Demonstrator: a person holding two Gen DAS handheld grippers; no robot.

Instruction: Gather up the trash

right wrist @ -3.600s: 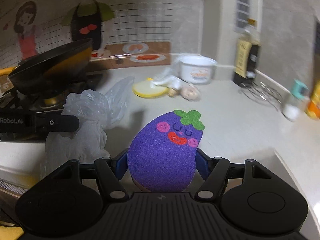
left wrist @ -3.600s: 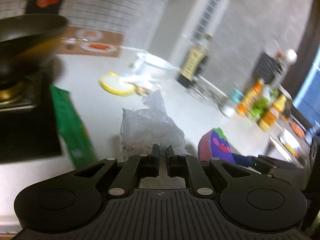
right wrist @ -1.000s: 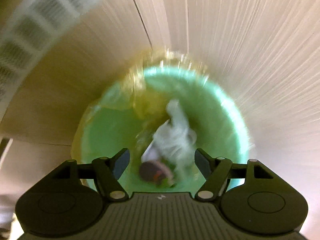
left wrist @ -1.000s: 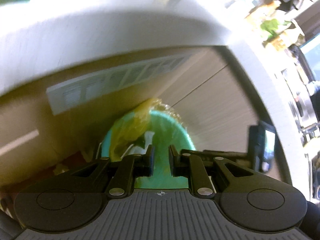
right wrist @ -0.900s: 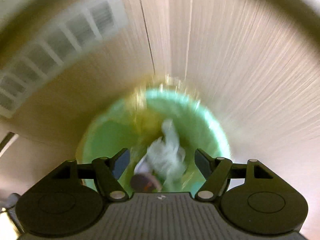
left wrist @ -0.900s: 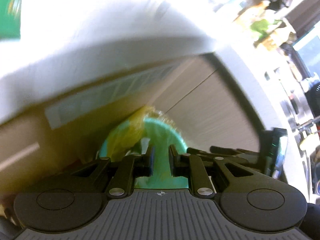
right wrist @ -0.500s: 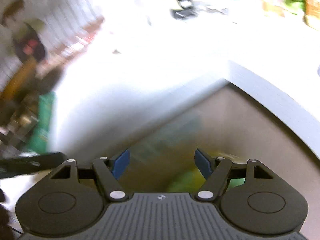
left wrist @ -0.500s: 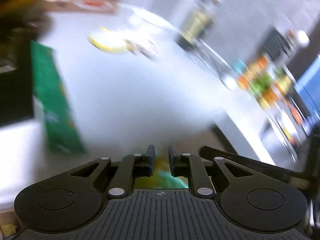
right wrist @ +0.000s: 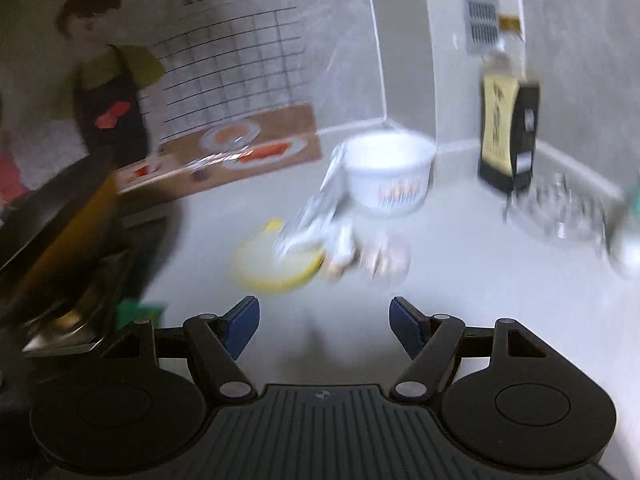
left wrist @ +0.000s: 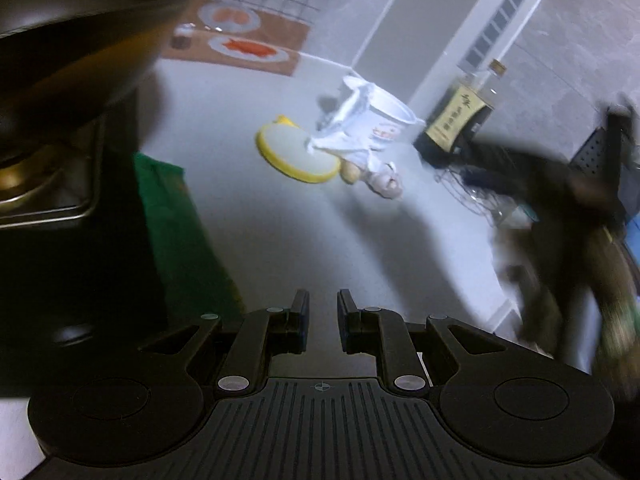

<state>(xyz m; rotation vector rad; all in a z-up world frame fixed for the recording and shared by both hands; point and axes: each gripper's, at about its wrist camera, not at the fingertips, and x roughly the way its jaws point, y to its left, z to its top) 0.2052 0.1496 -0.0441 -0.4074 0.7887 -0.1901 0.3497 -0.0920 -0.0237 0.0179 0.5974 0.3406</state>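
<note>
A white noodle cup (left wrist: 380, 120) with its peeled lid (left wrist: 344, 120) stands at the back of the counter, next to a yellow-rimmed round lid (left wrist: 296, 156) and some garlic (left wrist: 386, 184). A green packet (left wrist: 176, 220) lies beside the stove. My left gripper (left wrist: 322, 308) hovers over the near counter, jaws a narrow gap apart and empty. My right gripper (right wrist: 324, 316) is wide open and empty, facing the cup (right wrist: 388, 172), the yellow lid (right wrist: 276, 264) and the garlic (right wrist: 384, 256). The right arm shows as a dark blur (left wrist: 560, 208).
A black wok (left wrist: 76, 40) sits on the stove (left wrist: 48, 184) at left, also in the right wrist view (right wrist: 60, 220). A dark sauce bottle (right wrist: 508, 136) and a wire trivet (right wrist: 568, 208) stand at the back right. The counter's edge (left wrist: 500, 316) drops off at right.
Both grippers have swung up from the green bin under the counter to face the countertop. The plastic bag and the eggplant sponge held earlier are gone from the grippers.
</note>
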